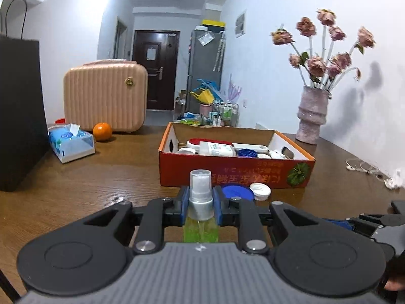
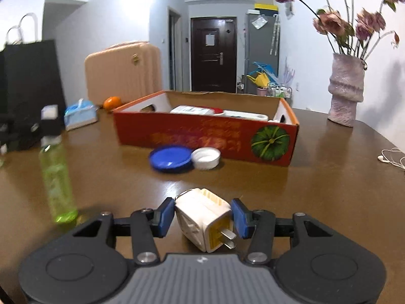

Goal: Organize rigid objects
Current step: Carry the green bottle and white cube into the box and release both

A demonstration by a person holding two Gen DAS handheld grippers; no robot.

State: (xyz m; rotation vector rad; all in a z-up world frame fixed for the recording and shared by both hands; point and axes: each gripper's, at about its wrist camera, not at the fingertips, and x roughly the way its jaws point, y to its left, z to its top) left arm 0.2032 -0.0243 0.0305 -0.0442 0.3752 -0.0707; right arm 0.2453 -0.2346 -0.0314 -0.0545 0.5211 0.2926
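Box (image 1: 235, 174): orange carton, frame centre – holds white bottle (image 1: 217, 149), lids.
Left hand-held gripper (image 1: 201, 204): pinching spray bottle (image 1: 201, 217).
Right hand-held gripper (image 2: 202, 217): spread – plug adapter (image 2: 205, 219) between fingers.

On wooden table (image 1: 76, 185): pink case (image 1: 105, 97), orange (image 1: 102, 131), tissue pack (image 1: 71, 141), black bag (image 1: 20, 111), vase (image 1: 311, 116) of dried roses (image 1: 326, 48), earphones (image 1: 364, 168).
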